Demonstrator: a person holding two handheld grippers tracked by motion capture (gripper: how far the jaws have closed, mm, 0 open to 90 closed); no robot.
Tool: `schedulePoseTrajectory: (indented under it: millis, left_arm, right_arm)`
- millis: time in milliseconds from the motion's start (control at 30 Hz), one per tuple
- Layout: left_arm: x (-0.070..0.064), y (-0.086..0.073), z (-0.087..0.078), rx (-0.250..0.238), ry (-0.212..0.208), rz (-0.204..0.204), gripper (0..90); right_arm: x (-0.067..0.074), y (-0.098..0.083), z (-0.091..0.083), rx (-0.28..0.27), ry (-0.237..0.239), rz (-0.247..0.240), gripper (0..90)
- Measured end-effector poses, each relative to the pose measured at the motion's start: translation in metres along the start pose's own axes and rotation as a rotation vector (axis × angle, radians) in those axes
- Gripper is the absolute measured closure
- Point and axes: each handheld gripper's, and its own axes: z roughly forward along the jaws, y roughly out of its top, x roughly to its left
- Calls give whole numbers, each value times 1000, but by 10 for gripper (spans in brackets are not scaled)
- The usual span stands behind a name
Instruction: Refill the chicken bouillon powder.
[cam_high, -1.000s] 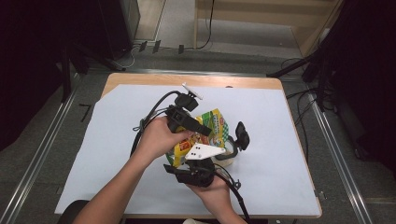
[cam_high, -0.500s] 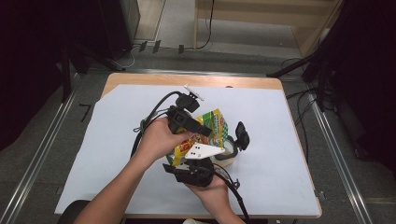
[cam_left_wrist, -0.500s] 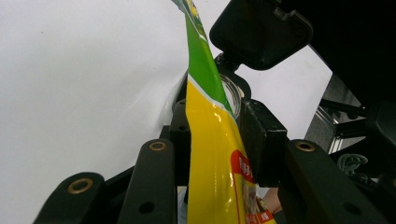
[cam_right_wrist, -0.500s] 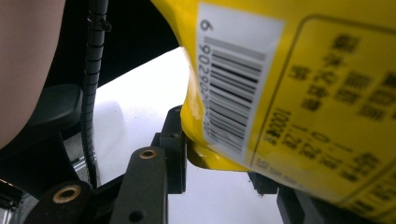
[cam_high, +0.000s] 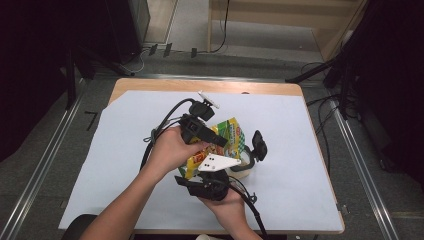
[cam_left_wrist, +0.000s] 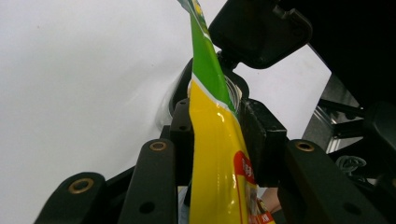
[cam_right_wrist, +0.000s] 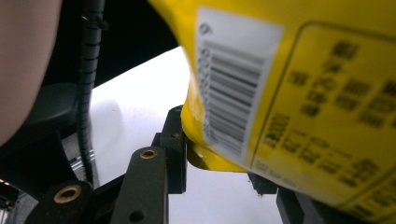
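**Holding a yellow and green bag over a little container**

Holding the snack bag (cam_high: 226, 142) with both grippers, I have it up above the middle of the table (cam_high: 310, 200), which has a pale sheet spread over it. The bag is yellow with green at one end and a red spot on its side.

My left gripper (cam_high: 212, 137) comes in from the left in the high view. In the left gripper view its two black jaws squeeze the bag (cam_left_wrist: 219, 154) from both sides, so the bag stands on edge between them like a thin wall. The jaws are only partly shut, because the bag is in the way.

My right gripper (cam_high: 210, 172) sits lower, close to the near edge of the table, with its grey three-cornered plate on top. In the right gripper view, the yellow back of the bag (cam_right_wrist: 289, 93), with its barcode label, is very close. One black jaw touches the bottom edge of the bag. The other jaw is mostly hidden behind the bag, so I take it that this gripper pinches the bag too.

Just under the bag's green end is a small clear container (cam_high: 243, 165) with a black flip lid (cam_high: 258, 145) standing open. I see the same lid (cam_left_wrist: 261, 30) past the bag's tip in the left gripper view.
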Motion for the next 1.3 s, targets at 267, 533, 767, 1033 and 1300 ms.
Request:
schedulePoseTrajectory:
  millis: [267, 533, 767, 1033, 1300]
  left_arm:
    - [3, 2, 1, 7, 2, -15, 674]
    - [3, 2, 1, 3, 0, -17, 672]
    - [4, 2, -2, -10, -5, -16, 675]
    - [7, 3, 0, -7, -16, -17, 676]
    - [11, 3, -7, -29, -8, -27, 676]
  right_arm:
    - [0, 2, -1, 7, 5, 5, 655]
    - [-1, 3, -1, 11, 4, 2, 655]
    - [0, 5, 0, 7, 7, 6, 655]
    - [-1, 6, 1, 19, -4, 13, 655]
    - [-3, 13, 4, 36, 5, -6, 655]
